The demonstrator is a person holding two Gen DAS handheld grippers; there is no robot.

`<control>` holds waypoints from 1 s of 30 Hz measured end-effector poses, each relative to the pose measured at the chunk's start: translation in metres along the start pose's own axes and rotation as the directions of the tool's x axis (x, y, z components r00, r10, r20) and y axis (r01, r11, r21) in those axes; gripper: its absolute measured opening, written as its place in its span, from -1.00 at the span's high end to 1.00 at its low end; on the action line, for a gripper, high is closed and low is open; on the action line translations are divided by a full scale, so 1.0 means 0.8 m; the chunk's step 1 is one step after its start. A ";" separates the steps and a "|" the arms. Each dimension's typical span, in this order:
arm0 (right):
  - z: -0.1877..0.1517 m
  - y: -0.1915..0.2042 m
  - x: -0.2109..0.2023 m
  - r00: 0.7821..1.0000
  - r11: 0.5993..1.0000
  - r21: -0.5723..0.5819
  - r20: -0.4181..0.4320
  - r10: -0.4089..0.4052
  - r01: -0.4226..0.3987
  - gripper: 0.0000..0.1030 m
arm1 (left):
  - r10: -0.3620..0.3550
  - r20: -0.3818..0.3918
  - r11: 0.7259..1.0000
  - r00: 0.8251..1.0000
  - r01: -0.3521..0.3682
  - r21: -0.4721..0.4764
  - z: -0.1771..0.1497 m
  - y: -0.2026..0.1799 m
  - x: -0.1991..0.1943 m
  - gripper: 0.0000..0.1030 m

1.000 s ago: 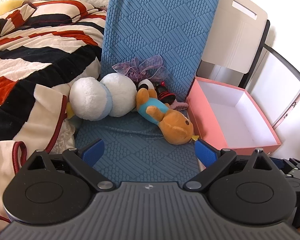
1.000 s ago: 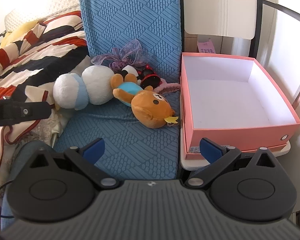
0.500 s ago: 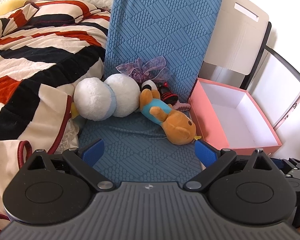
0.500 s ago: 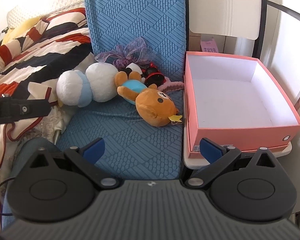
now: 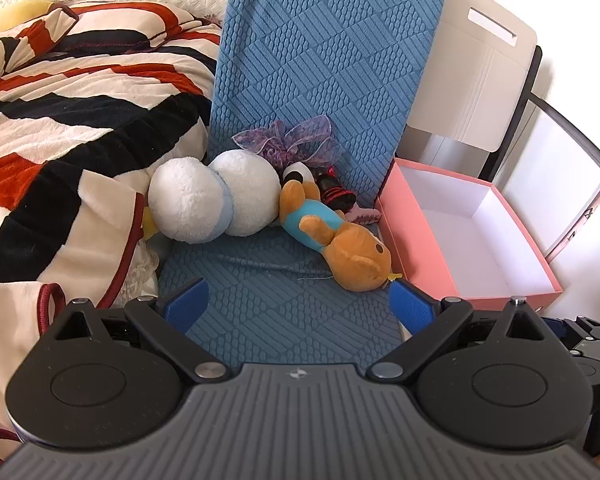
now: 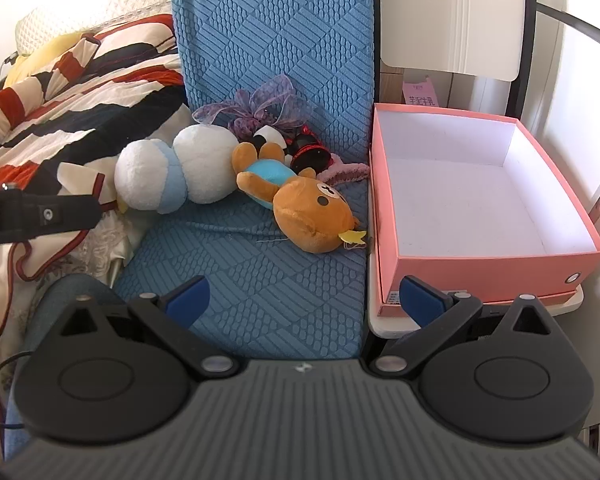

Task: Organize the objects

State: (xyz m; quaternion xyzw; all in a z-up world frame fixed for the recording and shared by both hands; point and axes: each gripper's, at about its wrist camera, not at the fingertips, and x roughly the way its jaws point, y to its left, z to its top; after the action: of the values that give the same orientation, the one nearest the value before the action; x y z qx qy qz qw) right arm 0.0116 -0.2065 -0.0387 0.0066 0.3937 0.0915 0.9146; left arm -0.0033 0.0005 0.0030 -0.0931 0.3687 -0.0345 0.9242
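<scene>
On the blue cushion (image 5: 284,304): two large plush toys (image 5: 216,208).

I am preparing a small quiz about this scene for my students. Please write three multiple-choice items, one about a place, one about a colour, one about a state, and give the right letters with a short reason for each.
1. Where does the brown bear plush lie?
A. inside the box
B. on the blue mat, beside the box
C. on the striped blanket

2. What colour is the outside of the open box?
A. pink
B. green
C. black

3. In what state is the box?
A. closed with a lid
B. full of toys
C. open and holding nothing

Answers:
1 B: the bear rests on the blue mat, its head close to the box's left wall.
2 A: the outer walls are pink, the inside white.
3 C: only the bare white floor shows inside; all the toys, also the white plush, lie on the mat.

Both the left gripper and the right gripper have their jaws spread and hold nothing.
</scene>
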 end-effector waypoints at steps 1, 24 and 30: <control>0.000 -0.001 0.000 1.000 1.000 -0.001 0.000 0.000 0.000 -1.00 | 0.001 -0.001 1.000 1.000 -0.001 0.000 0.000 0.000 0.000 -0.92; -0.006 -0.006 0.010 1.000 1.000 0.006 -0.002 0.015 -0.015 -1.00 | 0.022 -0.006 0.999 1.000 -0.022 0.028 0.000 0.000 0.007 -0.92; -0.002 -0.004 0.032 0.999 0.999 -0.025 -0.001 0.040 -0.040 -1.00 | 0.082 -0.005 0.990 0.997 -0.081 0.117 0.017 0.003 0.029 -0.92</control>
State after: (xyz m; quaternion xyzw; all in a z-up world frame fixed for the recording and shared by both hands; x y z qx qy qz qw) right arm 0.0287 -0.2051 -0.0585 0.0028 0.3925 0.1146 0.9126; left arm 0.0228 0.0015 -0.0032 -0.0236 0.3739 -0.0186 0.9270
